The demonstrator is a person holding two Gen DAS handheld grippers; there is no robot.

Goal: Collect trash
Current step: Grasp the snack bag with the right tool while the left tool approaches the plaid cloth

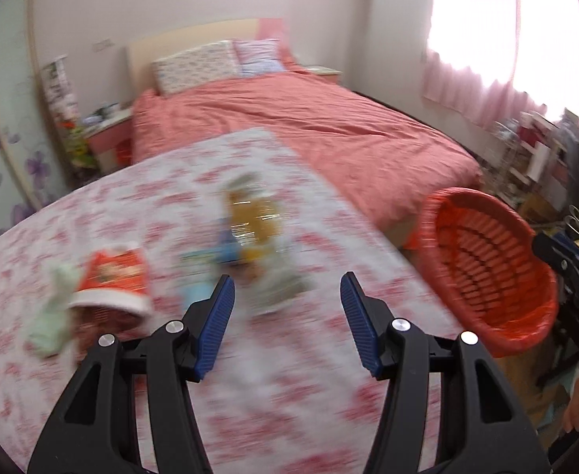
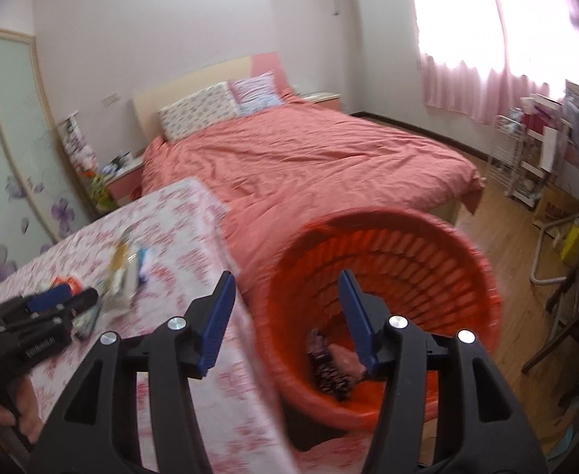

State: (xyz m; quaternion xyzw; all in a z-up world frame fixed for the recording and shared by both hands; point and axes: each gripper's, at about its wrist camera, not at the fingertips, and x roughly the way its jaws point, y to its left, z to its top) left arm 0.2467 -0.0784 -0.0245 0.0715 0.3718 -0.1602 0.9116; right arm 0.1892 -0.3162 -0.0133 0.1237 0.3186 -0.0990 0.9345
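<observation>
Blurred trash lies on a table with a pink-flowered cloth (image 1: 273,403): a red and white paper cup (image 1: 111,276) on its side, a crumpled green tissue (image 1: 52,316), a yellow clear wrapper (image 1: 253,217) and a blue packet (image 1: 202,256). My left gripper (image 1: 287,280) hovers open just before this pile, with nothing between its fingers. It also shows in the right wrist view as the left gripper (image 2: 52,300). My right gripper (image 2: 286,276) is open and empty over the near rim of a red slatted basket (image 2: 407,260). A dark patterned wrapper (image 2: 328,371) and a pink scrap (image 2: 346,359) lie inside.
The basket (image 1: 486,260) stands on the floor at the table's right edge. Behind lies a bed with a salmon cover (image 1: 309,126). A pink bedside table (image 1: 107,134) stands at the left. Shelves and clutter (image 2: 534,158) line the right wall under a bright window.
</observation>
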